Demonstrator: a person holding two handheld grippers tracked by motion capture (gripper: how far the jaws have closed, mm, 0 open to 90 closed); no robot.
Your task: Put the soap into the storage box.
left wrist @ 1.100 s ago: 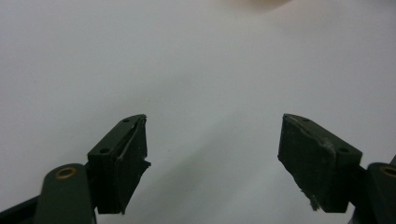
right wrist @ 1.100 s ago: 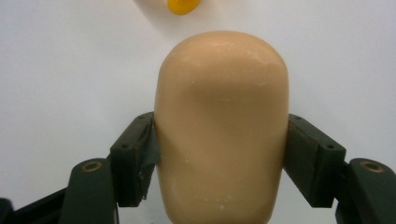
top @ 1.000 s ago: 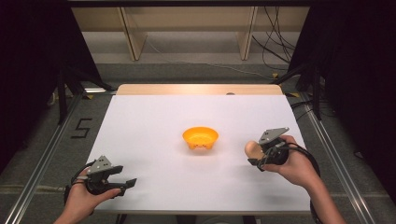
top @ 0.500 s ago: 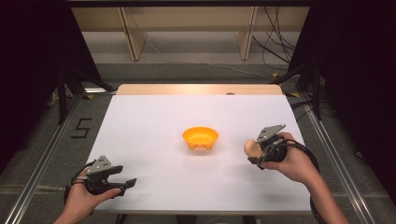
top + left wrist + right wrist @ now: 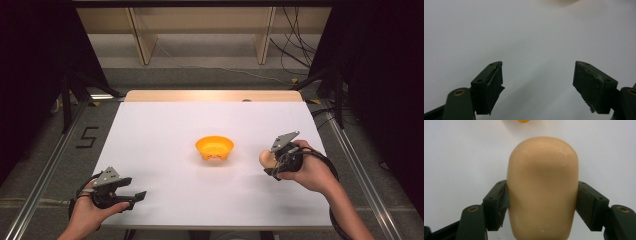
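An orange bowl (image 5: 214, 147) sits near the middle of the white table (image 5: 165, 125). To its right, my right gripper (image 5: 266, 164) is shut on a tan, rounded, soap-like block (image 5: 265, 159), held just above the table. In the right gripper view the tan block (image 5: 542, 187) stands between both pads, which press on its sides, and the orange bowl's edge (image 5: 523, 121) peeks in at the top. My left gripper (image 5: 140, 197) rests at the table's front left, open, with nothing between its fingers (image 5: 489, 85).
A wooden strip (image 5: 210, 96) runs along the table's far edge. Metal rails (image 5: 45, 175) flank the table on both sides. Cables (image 5: 300, 60) lie on the floor behind, under a shelf frame.
The right gripper with the tan block has shifted very slightly. The left gripper has stayed where it was.
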